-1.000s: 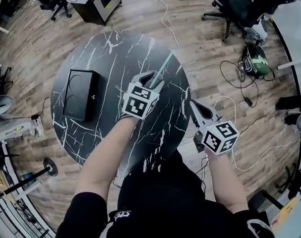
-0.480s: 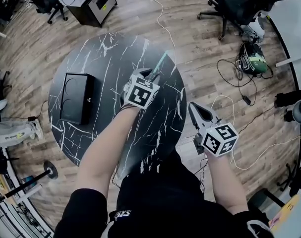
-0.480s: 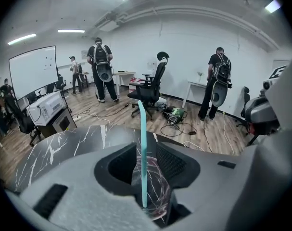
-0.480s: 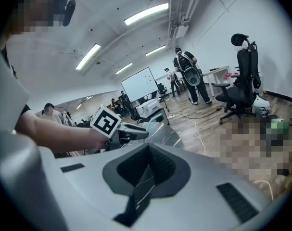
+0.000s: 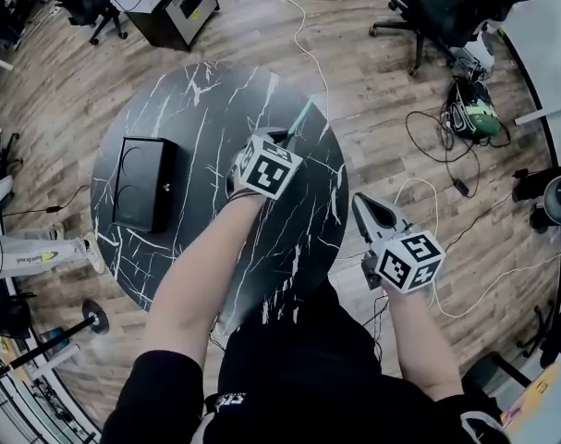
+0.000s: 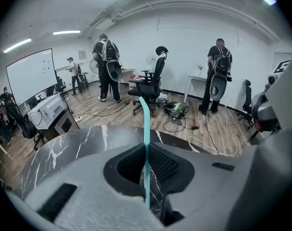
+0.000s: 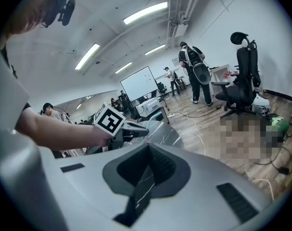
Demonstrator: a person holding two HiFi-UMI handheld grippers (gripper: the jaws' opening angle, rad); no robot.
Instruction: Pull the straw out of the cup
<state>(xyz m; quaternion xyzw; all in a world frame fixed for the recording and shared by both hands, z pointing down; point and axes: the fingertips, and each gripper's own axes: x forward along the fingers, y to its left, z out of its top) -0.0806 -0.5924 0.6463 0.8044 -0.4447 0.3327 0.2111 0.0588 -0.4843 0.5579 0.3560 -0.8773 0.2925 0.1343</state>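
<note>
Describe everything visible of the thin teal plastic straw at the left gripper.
The thin teal plastic straw is a slim, smooth tube with a slight bend near its top. It slants up and away from the person, running between the jaws of the left gripper, which have just been closing and now pinch its lower shaft. Its bottom end is hidden, and no cup shows.

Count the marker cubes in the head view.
2. One marker cube rides the left tool above the black marble table; the other cube rides the right tool, beyond the table's edge. None seem hidden.
</note>
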